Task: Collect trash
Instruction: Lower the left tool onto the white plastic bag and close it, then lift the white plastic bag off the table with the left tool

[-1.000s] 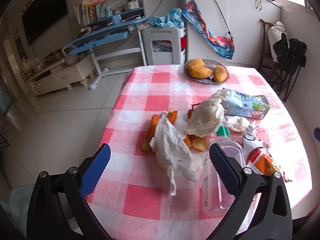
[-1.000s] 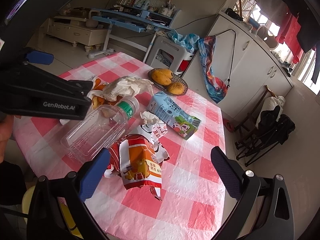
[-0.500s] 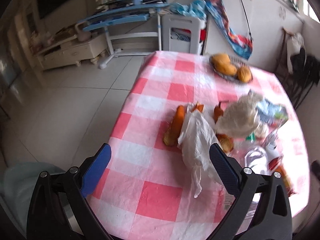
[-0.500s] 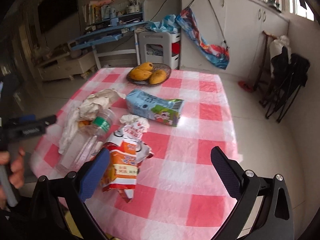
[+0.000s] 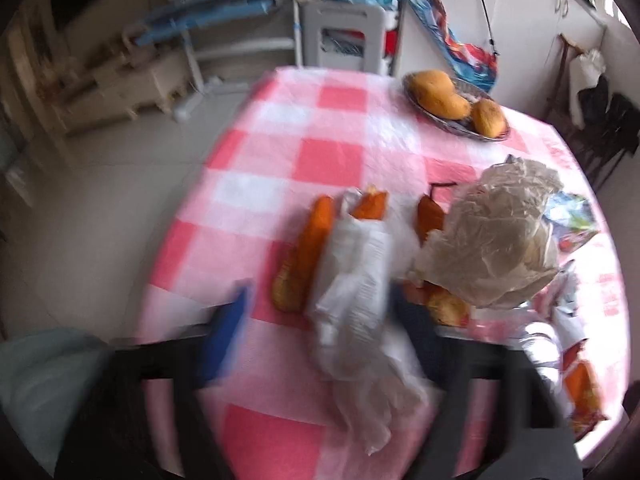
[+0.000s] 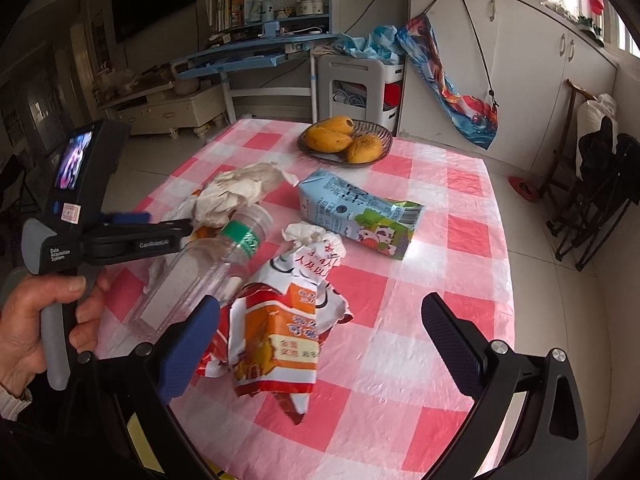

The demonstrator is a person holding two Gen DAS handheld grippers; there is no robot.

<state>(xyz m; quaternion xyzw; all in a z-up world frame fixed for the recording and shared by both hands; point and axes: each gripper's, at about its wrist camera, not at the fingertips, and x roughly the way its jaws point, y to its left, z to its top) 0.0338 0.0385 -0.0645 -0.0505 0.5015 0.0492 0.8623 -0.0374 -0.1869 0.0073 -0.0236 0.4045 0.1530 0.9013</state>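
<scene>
Nothing collected yet. Left tongs point(image 5: 320, 320) closing around crumpled white tissue point(image 5: 356, 292), six o'clock on pink-checked table point(image 5: 328, 128); right tongs point(image 6: 320, 328) released. Clear plastic bottle point(image 6: 200, 268), orange snack wrapper point(image 6: 276, 336), blue milk carton point(image 6: 356, 212) left.

Left gripper point(image 5: 320, 316) angled steeply down, jaws closing; right gripper point(image 6: 316, 336) tilted down, jaws spread wide

On the checked surface point(image 6: 420, 320) lie one clear plastic bottle point(image 6: 192, 276), one milk carton point(image 6: 356, 216) and one torn snack wrapper point(image 6: 280, 336). At twelve o'clock, one basket point(image 6: 384, 136) carries three mangoes point(image 6: 332, 136). Two crumpled papers point(image 5: 496, 236) sit among orange peels point(image 5: 312, 248), number unclear.
</scene>
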